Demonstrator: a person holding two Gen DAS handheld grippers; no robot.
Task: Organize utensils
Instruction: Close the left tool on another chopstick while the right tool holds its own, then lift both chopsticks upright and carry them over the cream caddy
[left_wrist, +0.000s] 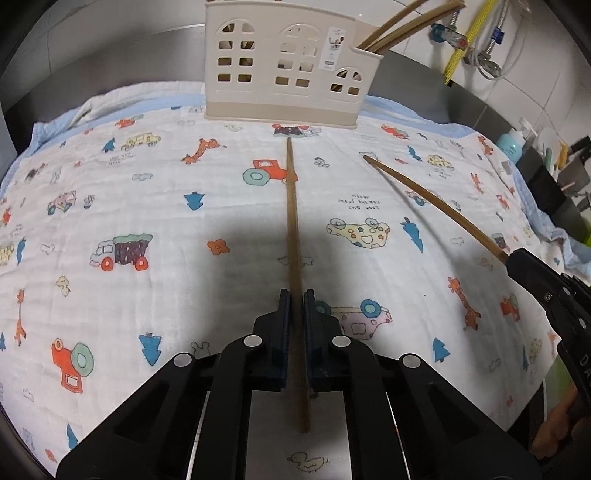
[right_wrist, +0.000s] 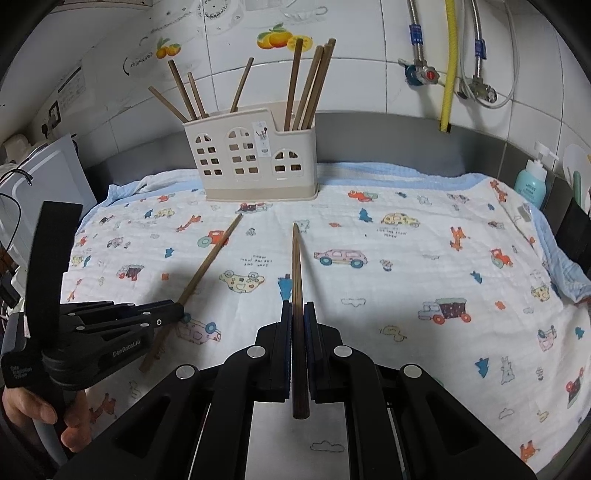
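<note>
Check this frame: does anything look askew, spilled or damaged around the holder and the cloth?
Nothing stands out. The utensil holder stands upright on the printed cloth, chopsticks leaning loosely inside it. Each gripper, left and right, grips one chopstick, and. Nothing looks spilled or broken.

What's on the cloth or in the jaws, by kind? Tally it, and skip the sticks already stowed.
Chopsticks: 2, one clamped in the left gripper, one in the right gripper
Utensil holder: 1
Total: 3
</note>
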